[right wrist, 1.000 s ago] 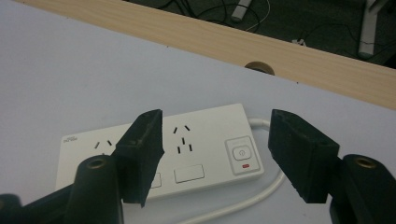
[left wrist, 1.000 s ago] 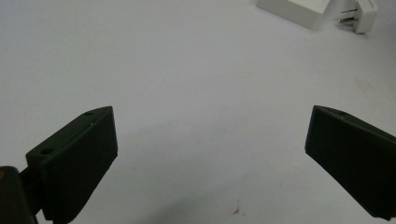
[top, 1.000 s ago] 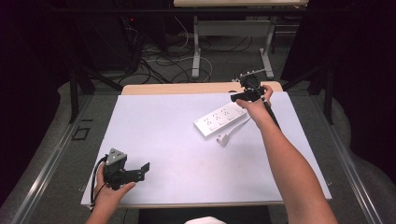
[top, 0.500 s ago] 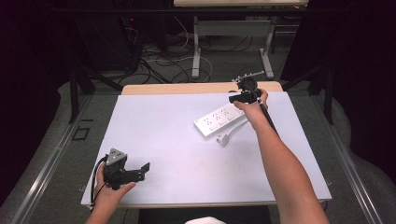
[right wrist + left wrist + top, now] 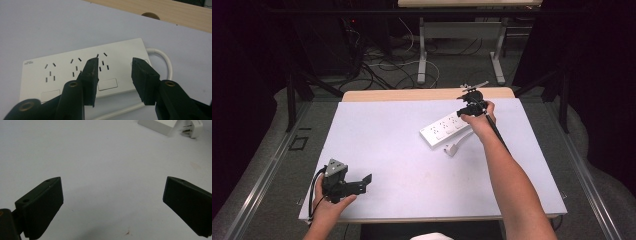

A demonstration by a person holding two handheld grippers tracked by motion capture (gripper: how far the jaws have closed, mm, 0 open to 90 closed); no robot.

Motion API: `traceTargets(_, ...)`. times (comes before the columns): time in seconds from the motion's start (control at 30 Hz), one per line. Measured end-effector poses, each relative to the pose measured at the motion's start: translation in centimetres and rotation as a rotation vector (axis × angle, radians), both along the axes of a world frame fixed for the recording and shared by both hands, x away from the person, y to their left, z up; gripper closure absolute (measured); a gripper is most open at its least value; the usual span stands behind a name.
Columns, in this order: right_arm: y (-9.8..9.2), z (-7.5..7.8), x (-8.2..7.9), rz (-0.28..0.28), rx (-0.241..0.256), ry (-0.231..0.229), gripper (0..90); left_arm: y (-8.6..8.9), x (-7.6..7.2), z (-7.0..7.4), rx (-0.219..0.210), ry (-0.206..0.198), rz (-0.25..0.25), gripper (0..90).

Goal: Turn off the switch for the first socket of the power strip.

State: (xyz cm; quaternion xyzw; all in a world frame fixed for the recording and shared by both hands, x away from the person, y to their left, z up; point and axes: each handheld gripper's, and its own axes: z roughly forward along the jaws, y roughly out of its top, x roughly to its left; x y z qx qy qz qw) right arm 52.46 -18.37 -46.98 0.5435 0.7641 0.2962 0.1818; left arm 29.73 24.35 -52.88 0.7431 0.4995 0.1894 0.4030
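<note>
A white power strip [image 5: 445,128] lies slanted on the white table top [image 5: 387,130], right of centre. Its white plug [image 5: 452,148] rests just in front of it, on a white cable [image 5: 165,61]. My right gripper [image 5: 464,110] hovers over the strip's far right end. In the right gripper view its jaws [image 5: 115,72] stand partly open above the power strip [image 5: 62,75], straddling the last socket group with nothing between them. My left gripper [image 5: 364,183] rests near the table's front left, wide open and empty [image 5: 112,202]. Far off I see the strip's corner [image 5: 155,124] and the plug [image 5: 192,127].
A wooden desk edge [image 5: 422,94] with a round cable hole [image 5: 150,15] runs behind the white top. Beyond it are table legs [image 5: 424,50] and loose cables on the floor [image 5: 382,65]. Metal rails [image 5: 267,170] flank the table.
My right gripper has edged slightly left and down toward the strip's far end. The left gripper, strip and plug have not moved.
</note>
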Motion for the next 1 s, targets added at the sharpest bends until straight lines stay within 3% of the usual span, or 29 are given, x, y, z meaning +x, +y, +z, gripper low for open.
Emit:
traceTargets(0.27,0.2,-0.6,0.0,-0.019,-0.011,0.026,67.2,0.0,0.0,0.0,0.002,0.002,-0.002,3.0)
traceTargets(0.73,1.2,-1.3,-0.1,0.022,-0.052,0.031,89.0,-0.1,0.1,-0.1,0.002,0.001,-0.003,3.2)
traceTargets(1.0,1.6,-1.9,0.1,0.03,-0.037,0.05,90.0,-0.1,0.1,-0.1,-0.001,-0.003,-0.001,3.3)
